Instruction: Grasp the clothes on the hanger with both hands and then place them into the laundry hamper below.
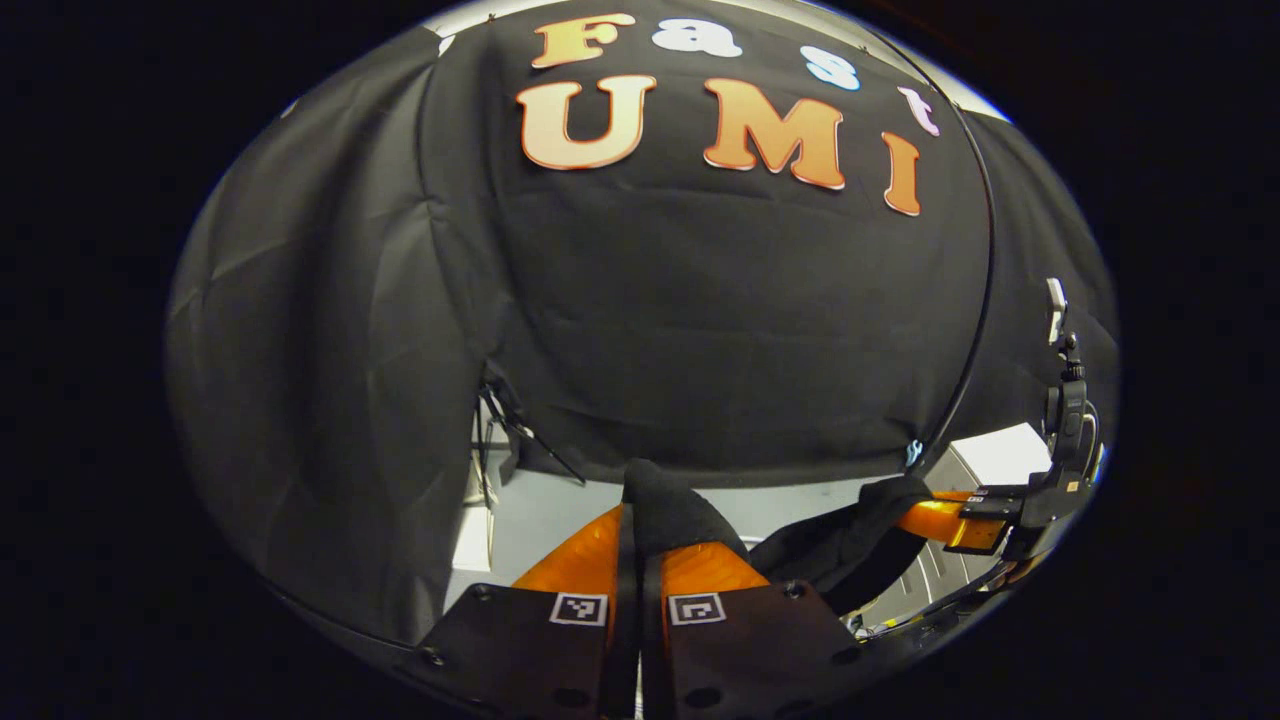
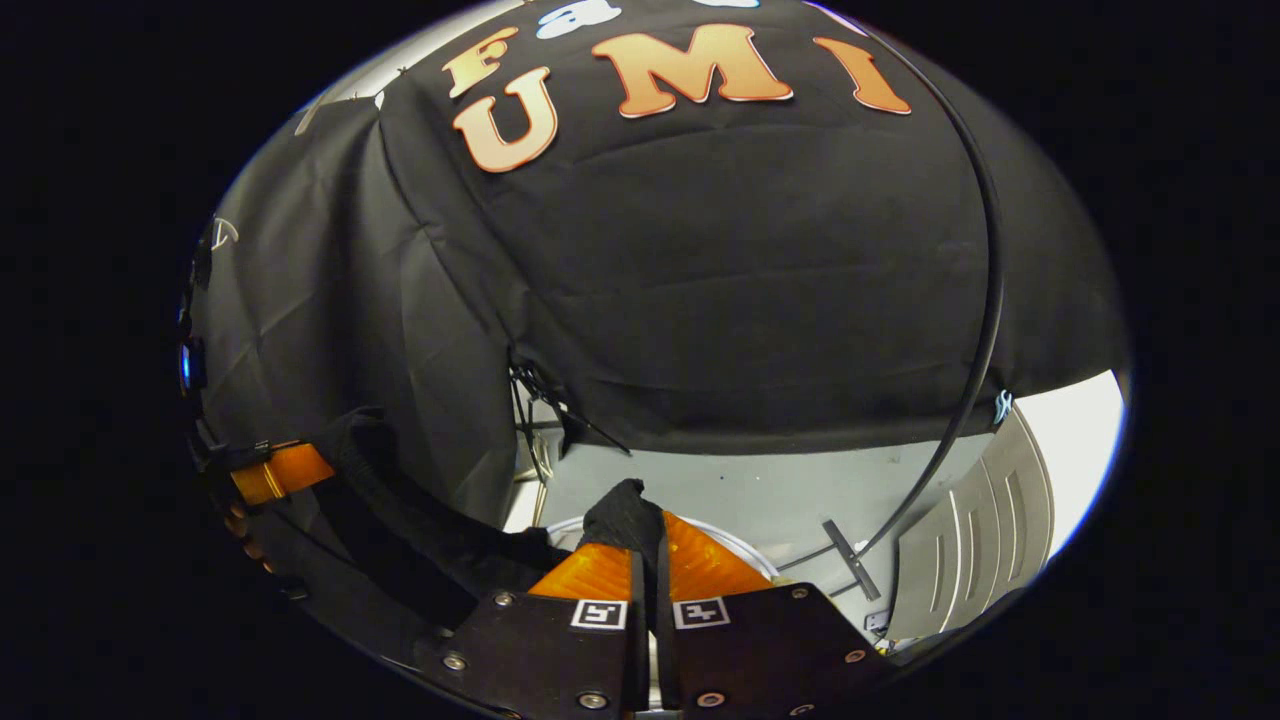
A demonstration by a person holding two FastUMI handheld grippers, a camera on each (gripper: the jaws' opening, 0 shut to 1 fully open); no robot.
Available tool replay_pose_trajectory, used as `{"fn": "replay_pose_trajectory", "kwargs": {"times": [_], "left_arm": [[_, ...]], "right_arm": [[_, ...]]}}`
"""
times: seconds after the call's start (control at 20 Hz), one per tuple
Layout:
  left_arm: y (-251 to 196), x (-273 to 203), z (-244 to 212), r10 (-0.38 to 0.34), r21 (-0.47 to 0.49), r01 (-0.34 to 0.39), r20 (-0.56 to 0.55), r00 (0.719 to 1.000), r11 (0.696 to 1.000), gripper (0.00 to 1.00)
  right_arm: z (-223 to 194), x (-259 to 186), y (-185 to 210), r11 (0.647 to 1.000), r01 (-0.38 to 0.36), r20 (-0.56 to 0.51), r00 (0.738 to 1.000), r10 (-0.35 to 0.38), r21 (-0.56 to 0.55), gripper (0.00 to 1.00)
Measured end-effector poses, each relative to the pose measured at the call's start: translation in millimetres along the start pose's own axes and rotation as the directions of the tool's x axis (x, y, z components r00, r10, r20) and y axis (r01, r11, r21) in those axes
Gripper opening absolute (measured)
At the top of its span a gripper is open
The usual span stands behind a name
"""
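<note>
Clearly both tools are clamped on the same dark garment (image 1: 675, 510). On the left gripper view, the left hand-held gripper (image 1: 640, 540) has its two fingers pressed together with a fold of the black cloth pinched between them and bulging just above the tips. From there the fabric sags off to the right, where the other tool grips its far end. On the right gripper view, the right hand-held gripper (image 2: 648, 545) is likewise closed on a bunch of the garment that pokes up past its fingertips, and the cloth droops away to the left toward the other tool. Just beyond the right fingers a pale curved rim (image 2: 745, 548) shows against the grey floor (image 2: 760, 500)
</note>
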State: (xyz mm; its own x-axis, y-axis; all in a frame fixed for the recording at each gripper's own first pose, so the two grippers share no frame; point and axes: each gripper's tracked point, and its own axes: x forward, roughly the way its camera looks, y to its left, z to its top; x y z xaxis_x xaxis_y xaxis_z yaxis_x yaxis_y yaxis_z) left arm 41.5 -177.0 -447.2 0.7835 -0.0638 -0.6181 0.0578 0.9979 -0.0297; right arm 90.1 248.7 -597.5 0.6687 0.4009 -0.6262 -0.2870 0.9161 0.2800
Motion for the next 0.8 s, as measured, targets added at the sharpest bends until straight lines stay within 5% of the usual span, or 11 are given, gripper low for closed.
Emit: {"fn": "replay_pose_trajectory", "kwargs": {"times": [0.8], "left_arm": [[-70,94,-149,-0.052,-0.014,0.05,-0.311,0.949,0.999,0.09]], "right_arm": [[-128,72,-41,0.998,0.05,-0.232,0.971,-0.06,-0.048,0.06]]}}
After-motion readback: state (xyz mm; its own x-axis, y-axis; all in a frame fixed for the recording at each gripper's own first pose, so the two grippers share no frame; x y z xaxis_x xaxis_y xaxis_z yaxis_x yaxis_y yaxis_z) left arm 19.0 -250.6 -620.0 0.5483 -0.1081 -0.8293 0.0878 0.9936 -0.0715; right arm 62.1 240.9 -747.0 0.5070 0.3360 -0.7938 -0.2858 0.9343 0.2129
